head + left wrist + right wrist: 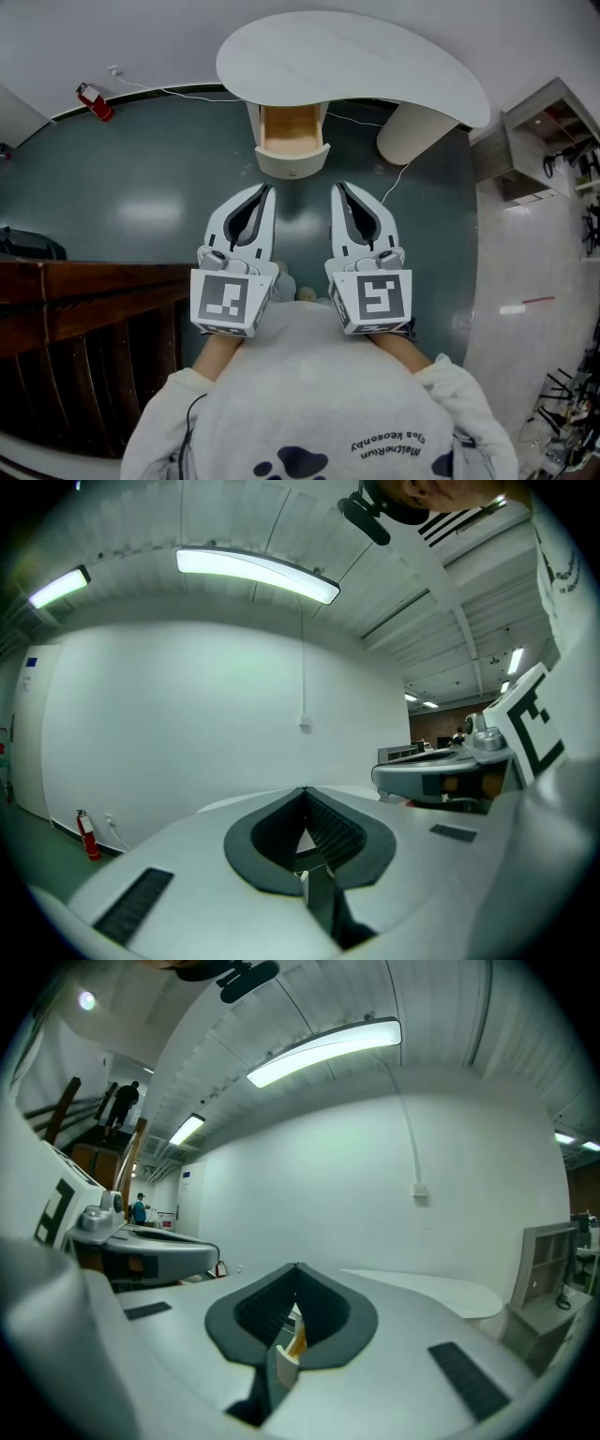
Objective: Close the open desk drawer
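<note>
The drawer (292, 161) stands pulled out from under the white top of the desk (375, 70), its pale wooden inside open to the head view and its rounded white front facing the person, so the front is the face to push on. Both grippers are held out low and nearly level in front of the body, side by side and pointing at that front. The tips of the left gripper (266, 190) sit just short of the drawer's left corner and those of the right gripper (339, 187) just short of its right corner, neither touching it as far as the head view shows. Each has its jaws brought together with nothing between them. The left gripper view shows the dark ribbed pads meeting at a point, and the right gripper view shows the same, with a sliver of pale wood, probably the drawer, visible past the jaws. Closed jaws make sense here, since the job calls for a blunt, firm nose to press with, not a grip. Spacing the two tips across the width of the front should let the push run straight, so the drawer slides in without skewing. The round leg (412, 133) beside the drawer stands off to the right, clear of the path.
</note>
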Demonstrator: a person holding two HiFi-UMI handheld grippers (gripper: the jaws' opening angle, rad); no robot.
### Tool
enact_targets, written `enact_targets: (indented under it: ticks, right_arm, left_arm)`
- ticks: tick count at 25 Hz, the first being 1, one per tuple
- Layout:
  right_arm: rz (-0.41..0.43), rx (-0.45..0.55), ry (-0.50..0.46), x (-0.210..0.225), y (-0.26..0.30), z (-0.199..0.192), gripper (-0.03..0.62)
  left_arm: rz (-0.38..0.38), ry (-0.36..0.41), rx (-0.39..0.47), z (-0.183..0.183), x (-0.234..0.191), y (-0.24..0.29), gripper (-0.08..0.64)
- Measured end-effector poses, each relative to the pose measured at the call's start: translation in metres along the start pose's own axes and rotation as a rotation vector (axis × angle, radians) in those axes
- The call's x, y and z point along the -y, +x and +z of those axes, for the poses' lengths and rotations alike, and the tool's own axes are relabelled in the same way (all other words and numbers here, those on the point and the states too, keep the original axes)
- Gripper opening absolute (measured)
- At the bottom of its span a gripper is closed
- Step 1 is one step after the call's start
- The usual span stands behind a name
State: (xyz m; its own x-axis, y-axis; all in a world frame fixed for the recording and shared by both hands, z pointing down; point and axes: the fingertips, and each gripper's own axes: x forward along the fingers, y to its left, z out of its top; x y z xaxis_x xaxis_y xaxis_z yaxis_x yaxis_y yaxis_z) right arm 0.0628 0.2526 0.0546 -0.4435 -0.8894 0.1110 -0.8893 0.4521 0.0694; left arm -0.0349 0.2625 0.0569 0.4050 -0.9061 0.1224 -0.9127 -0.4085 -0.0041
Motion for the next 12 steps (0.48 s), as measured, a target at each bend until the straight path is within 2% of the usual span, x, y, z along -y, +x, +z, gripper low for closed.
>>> enact_targets:
  ticks: [6,12]
  right_arm:
    - [-0.079,0.0,-0.003,0.002,0.041,0.006,0.015]
    - [-0.126,-0.046,0.01,0.013,0.059,-0.009,0.016]
  left_arm:
    - [-0.08,0.003,0.014,-0.002,-0.036,0.029,0.009]
    - [-0.111,-0.02,-0.021,-0.018,-0.055,0.051,0.009]
